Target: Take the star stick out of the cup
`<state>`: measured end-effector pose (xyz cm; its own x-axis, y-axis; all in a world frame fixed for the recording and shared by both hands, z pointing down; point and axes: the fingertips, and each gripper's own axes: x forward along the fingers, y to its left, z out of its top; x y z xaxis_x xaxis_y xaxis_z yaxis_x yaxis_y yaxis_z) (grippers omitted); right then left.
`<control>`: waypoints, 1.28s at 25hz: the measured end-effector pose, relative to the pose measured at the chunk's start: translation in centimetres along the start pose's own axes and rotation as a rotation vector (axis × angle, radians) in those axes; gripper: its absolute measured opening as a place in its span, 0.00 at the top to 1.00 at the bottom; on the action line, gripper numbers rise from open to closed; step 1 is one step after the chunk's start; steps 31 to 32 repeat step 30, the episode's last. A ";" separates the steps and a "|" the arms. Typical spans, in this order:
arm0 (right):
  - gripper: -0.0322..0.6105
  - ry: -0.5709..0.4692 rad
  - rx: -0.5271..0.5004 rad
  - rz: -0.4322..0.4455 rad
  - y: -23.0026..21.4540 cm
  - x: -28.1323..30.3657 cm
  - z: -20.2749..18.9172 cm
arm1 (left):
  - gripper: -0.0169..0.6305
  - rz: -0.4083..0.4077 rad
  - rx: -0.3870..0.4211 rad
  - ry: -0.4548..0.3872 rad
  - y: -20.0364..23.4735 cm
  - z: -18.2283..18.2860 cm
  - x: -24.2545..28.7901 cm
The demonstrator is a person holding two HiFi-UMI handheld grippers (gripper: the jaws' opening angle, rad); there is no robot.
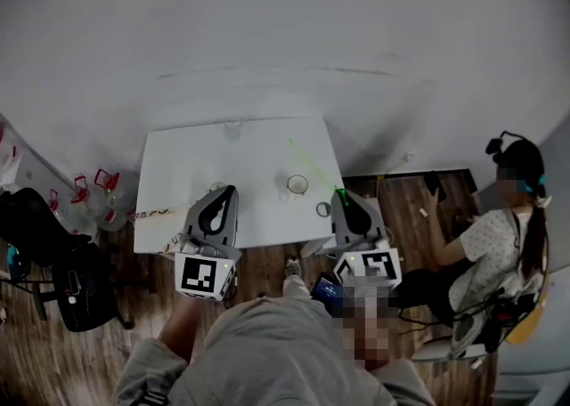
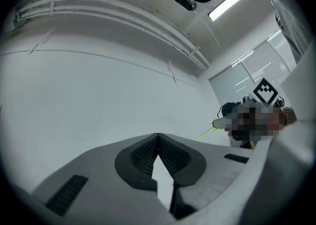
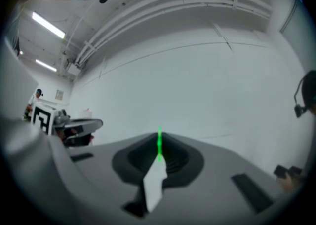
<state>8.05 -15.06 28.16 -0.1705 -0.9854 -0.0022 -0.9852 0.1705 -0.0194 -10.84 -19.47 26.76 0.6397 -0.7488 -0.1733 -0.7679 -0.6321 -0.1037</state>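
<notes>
Head view: right claw (image 1: 341, 194) clamps star stick (image 1: 312, 164) beside right table edge (image 1: 326, 142), left claw (image 1: 228, 192) closed, empty

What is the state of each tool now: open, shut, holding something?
Left tool: shut, empty.
Right tool: shut on the stick.

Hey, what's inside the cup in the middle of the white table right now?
Nothing shows inside the cup; its floor is too small to check. The green stick is out of it, clamped in the right hand-held gripper, passing beside the cup.
</notes>
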 end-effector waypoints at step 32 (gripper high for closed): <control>0.88 0.012 0.001 -0.011 -0.8 -0.5 -1.1 | 0.93 -0.060 -0.005 0.026 -2.8 -1.8 0.5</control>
